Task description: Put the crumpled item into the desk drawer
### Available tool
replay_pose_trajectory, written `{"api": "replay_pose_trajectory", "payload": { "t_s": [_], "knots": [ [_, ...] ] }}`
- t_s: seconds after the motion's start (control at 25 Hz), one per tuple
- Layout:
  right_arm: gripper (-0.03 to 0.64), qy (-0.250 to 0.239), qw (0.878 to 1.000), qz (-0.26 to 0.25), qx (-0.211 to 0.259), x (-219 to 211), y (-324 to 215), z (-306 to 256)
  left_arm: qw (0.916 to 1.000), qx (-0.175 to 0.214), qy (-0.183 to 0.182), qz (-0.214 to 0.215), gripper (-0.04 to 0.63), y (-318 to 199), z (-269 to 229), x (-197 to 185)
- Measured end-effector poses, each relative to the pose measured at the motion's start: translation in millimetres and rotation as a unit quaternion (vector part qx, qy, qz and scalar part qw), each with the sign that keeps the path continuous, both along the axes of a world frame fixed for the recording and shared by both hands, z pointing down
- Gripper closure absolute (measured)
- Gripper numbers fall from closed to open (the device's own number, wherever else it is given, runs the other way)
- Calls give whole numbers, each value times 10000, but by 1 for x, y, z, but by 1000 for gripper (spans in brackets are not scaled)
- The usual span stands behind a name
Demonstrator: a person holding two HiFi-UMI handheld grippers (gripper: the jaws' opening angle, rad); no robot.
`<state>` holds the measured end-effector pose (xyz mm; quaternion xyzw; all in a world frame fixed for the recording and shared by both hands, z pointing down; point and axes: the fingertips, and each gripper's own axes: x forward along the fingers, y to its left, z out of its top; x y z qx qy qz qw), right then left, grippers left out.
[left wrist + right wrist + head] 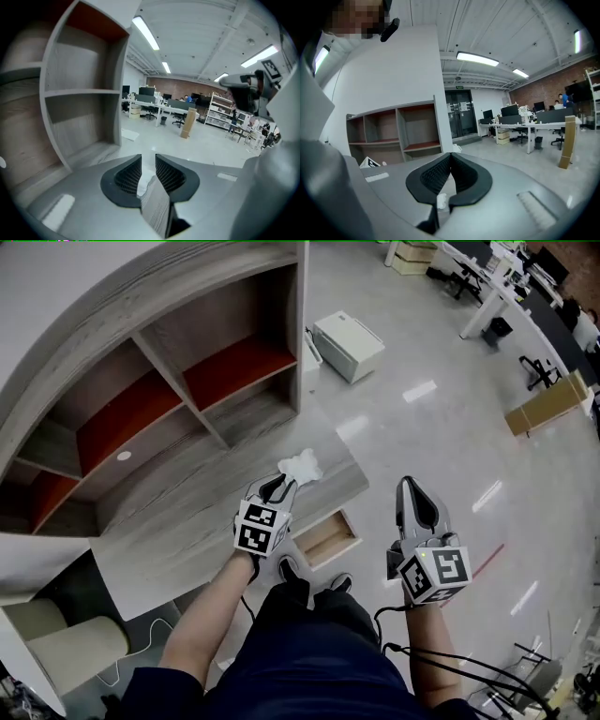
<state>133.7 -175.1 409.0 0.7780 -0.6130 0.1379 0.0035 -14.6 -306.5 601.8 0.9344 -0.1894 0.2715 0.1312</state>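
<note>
Crumpled white item point(300, 467) lay at the front edge of the desk point(178, 521), just at the tips of the left gripper point(283, 484), whose jaws stood slightly apart; the right gripper point(409, 487) hung aside, pressed together and empty. A shallow bite on so soft a lump might, I judged, let it tumble past the open drawer point(326, 538) to the floor point(422, 427). It pointed nowhere; its faintly longer axis ran roughly along that edge.

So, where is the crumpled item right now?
In the head view, the crumpled item lies at the front edge of the desk, just beyond the left hand-held gripper, above the open drawer.
</note>
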Motion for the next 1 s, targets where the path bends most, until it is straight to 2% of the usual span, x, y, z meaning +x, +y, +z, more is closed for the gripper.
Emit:
{"api": "replay_pose_trajectory", "payload": {
  "t_s": [0.16,0.28,0.6,0.8,1.0],
  "knots": [
    [611,-6,9995,259,-168,12,19,9,9980,-445,-439,-35,528,-10,47,7],
    [611,-45,9985,468,-265,25,35,15,9953,-606,-744,-121,528,-19,74,13],
    [611,-205,9940,920,-559,49,82,40,9894,-483,-1363,-140,528,-24,120,37],
    [611,-226,9933,972,-588,54,92,45,9814,-409,-1871,-118,528,-25,145,44],
    [611,-244,9933,957,-606,57,99,45,9786,-494,-1987,-214,535,-26,157,42]
  ]
}}
